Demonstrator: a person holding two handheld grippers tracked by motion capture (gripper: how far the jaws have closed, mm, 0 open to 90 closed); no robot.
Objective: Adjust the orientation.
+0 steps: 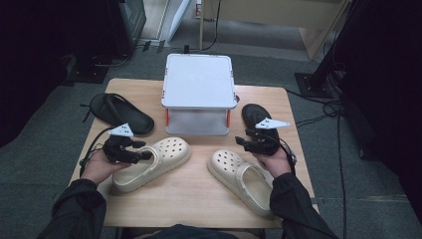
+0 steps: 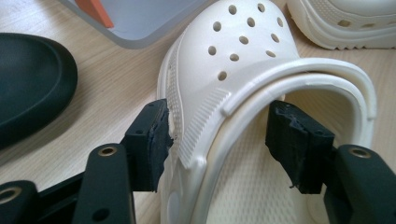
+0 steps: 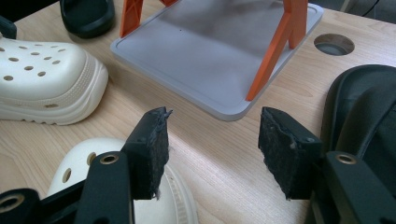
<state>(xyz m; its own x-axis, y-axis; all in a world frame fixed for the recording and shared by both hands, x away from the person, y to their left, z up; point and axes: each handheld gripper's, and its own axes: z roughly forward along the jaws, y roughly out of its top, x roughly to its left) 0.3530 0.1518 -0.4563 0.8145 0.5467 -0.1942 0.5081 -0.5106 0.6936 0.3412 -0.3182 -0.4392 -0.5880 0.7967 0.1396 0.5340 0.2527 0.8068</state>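
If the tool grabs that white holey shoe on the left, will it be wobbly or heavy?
Probably light: the cream clog looks like foam, full of holes. Its thin heel strap may bend when the left tool squeezes. It lies flat, so it likely won't roll.

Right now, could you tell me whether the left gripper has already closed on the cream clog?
No, the left gripper is open around the cream clog's side wall.
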